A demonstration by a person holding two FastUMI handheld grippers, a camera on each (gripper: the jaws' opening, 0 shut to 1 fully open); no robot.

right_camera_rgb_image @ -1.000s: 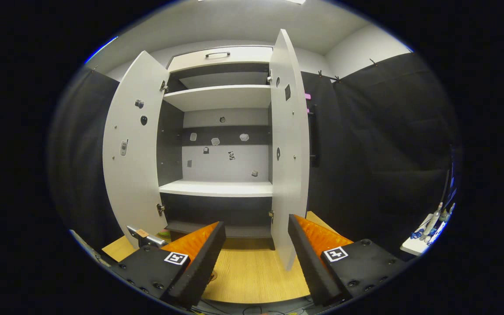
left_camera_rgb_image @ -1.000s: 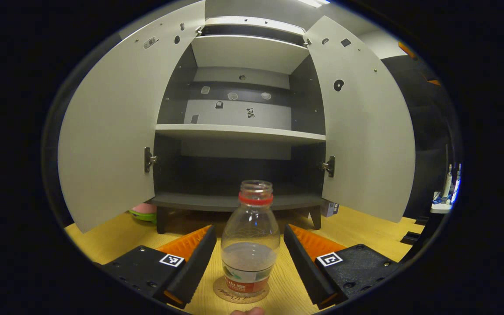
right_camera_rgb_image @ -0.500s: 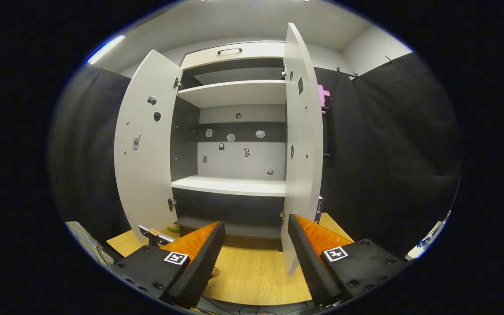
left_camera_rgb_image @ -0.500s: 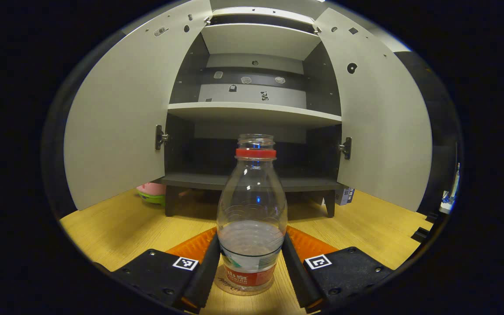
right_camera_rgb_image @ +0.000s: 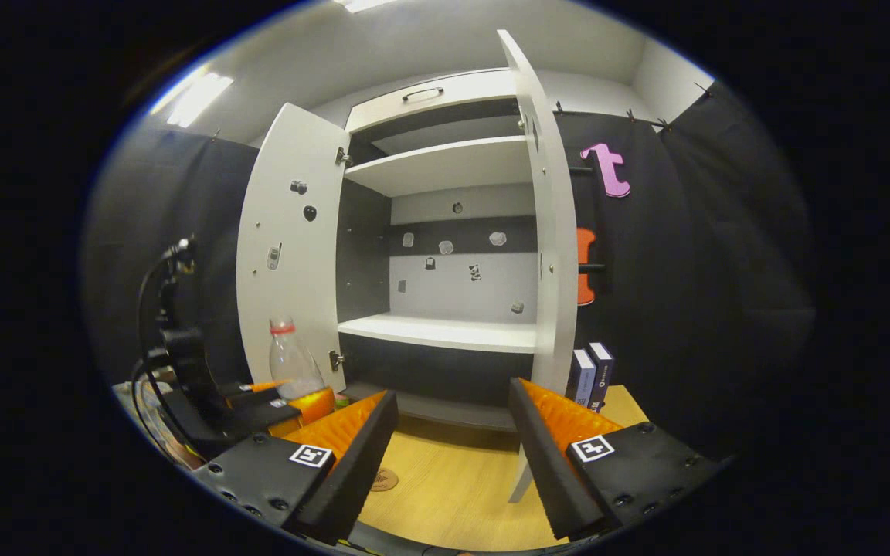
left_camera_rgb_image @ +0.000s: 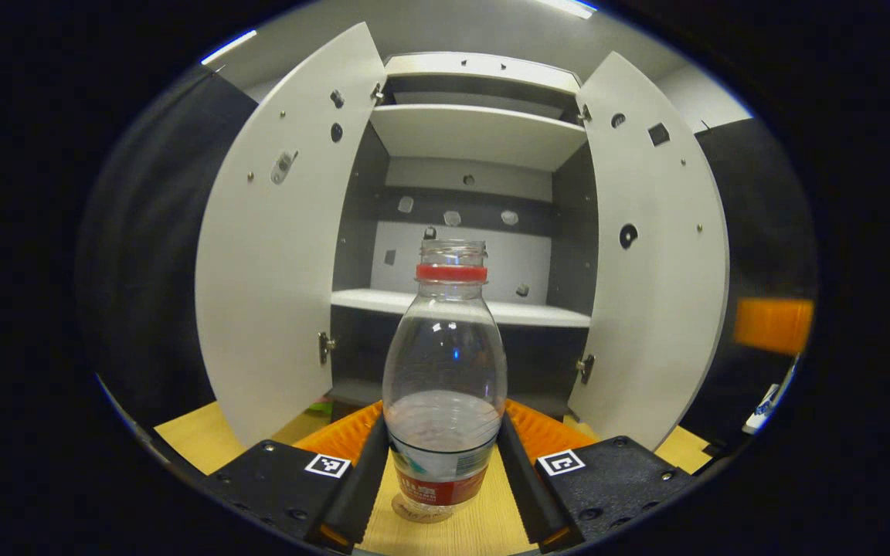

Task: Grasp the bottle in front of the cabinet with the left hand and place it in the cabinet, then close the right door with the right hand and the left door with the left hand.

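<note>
Bottle [left_camera_rgb_image: 445, 386] upright, clamped low on its body between both fingers of left gripper [left_camera_rgb_image: 445, 471], lifted off the floor, facing open cabinet [left_camera_rgb_image: 464, 305]. Carry step underway; next calls for pushing forward onto a shelf, then release. Right gripper [right_camera_rgb_image: 453, 455] spread, empty, near right door [right_camera_rgb_image: 549, 255].

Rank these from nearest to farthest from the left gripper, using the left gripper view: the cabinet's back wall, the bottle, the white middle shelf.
1. The bottle, held between the left gripper fingers, centre foreground.
2. The white middle shelf, behind the bottle, inside the open cabinet.
3. The cabinet's back wall, deepest, above that shelf.
</note>
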